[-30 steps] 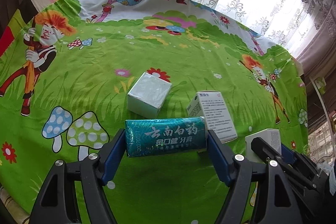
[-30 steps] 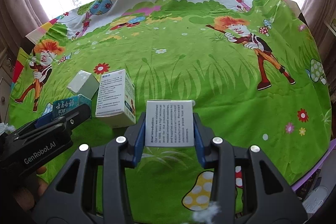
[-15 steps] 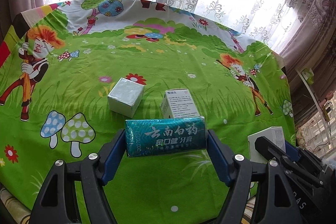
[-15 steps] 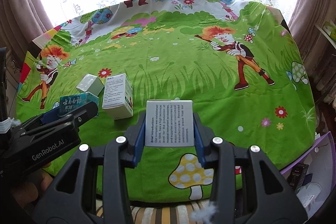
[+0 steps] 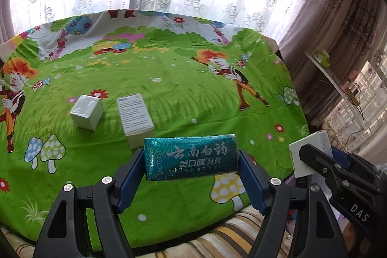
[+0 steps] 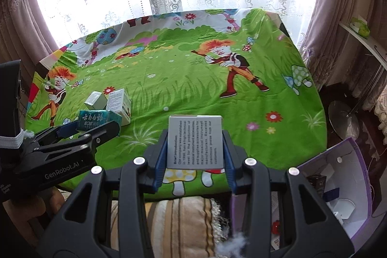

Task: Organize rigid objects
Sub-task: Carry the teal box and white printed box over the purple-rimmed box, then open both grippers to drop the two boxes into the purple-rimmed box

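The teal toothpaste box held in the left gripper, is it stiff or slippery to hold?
The teal toothpaste box probably is stiff: it spans straight between the fingers without sagging. Its glossy wrap may be somewhat slippery. Being held only by its ends, it might pivot if bumped.

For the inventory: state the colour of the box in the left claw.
Shiny teal box with white lettering; clearest in the left wrist view.

right claw (image 6: 195, 145) clamping grey printed box (image 6: 195, 142), left claw (image 6: 93, 123) gripping teal toothpaste box (image 6: 96, 119) — green cartoon tablecloth (image 6: 188, 84) below
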